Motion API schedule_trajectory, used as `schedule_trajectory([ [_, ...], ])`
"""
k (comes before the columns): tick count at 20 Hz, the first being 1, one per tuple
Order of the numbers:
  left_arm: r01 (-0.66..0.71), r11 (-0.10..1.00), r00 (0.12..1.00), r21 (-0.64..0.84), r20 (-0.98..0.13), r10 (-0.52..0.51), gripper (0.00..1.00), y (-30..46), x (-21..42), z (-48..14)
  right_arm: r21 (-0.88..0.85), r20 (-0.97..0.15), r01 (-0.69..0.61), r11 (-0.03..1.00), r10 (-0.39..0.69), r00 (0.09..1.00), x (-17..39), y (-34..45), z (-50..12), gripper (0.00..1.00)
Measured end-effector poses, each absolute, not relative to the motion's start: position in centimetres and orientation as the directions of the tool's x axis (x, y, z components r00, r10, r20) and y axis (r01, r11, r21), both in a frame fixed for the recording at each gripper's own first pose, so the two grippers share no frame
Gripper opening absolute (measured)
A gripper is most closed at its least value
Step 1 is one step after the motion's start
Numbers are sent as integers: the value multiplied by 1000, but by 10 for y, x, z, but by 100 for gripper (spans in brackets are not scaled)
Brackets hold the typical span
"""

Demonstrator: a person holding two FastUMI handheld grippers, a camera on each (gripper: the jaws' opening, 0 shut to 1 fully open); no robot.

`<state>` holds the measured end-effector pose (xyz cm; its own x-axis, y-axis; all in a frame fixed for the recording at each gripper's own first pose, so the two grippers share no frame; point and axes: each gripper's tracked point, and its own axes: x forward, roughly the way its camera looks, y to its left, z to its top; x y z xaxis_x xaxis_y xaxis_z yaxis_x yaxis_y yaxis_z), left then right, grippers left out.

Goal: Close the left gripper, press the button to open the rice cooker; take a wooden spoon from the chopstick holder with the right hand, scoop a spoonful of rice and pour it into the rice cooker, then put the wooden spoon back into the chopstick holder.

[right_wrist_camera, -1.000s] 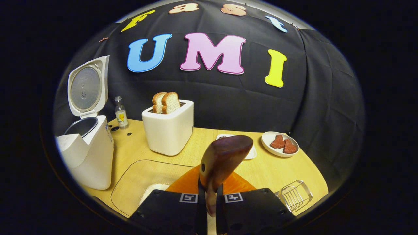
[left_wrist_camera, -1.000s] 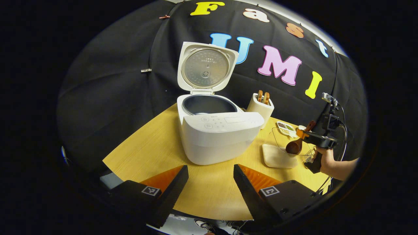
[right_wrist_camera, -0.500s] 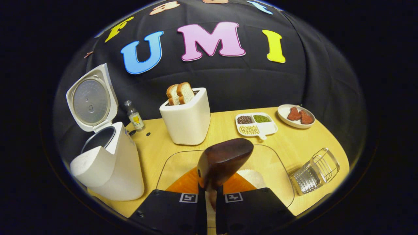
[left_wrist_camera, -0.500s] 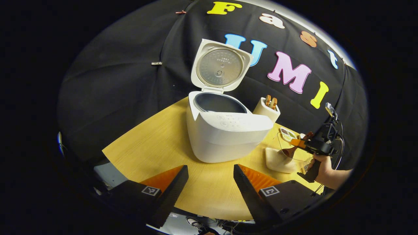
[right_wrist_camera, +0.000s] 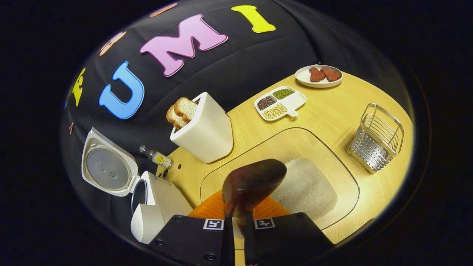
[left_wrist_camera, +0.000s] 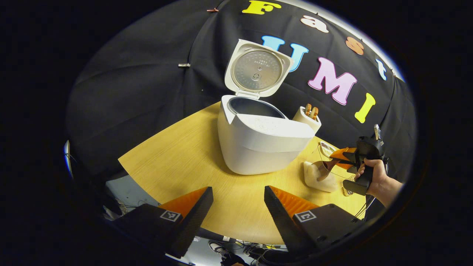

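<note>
Left gripper (left_wrist_camera: 238, 207): fingers spread apart, holding nothing, hovering above the near edge of the desk (left_wrist_camera: 177, 162). Rice cooker (left_wrist_camera: 258, 144) stands on the desk, lid (left_wrist_camera: 257, 70) raised upright, inner pot exposed. Right gripper (right_wrist_camera: 236, 231): fingers pinch the handle of the wooden spoon (right_wrist_camera: 251, 183); spoon bowl sits over the clear tray (right_wrist_camera: 295, 147), just beside the rice (right_wrist_camera: 305, 186) heaped in it. Chopstick holder (right_wrist_camera: 377, 138), a wire basket, stands on the desk right of the tray. Toaster (right_wrist_camera: 203, 129) with bread behind the tray.
</note>
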<state>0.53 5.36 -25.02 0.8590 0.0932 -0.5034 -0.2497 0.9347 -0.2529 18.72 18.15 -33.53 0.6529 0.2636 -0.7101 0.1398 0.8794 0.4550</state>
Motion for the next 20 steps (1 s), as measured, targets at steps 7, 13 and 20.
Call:
schedule_trajectory([
  [7,-212,947,882,-243,-465,78,96,52,5,-236,558,-709,291,777,265,653,183,152,-322,15],
  [13,-173,948,891,-267,-453,35,96,51,5,-237,605,-678,353,713,230,698,189,127,-283,15],
  [20,-171,952,915,-256,-399,57,96,71,-4,-222,645,-654,388,658,213,726,191,120,-245,15],
])
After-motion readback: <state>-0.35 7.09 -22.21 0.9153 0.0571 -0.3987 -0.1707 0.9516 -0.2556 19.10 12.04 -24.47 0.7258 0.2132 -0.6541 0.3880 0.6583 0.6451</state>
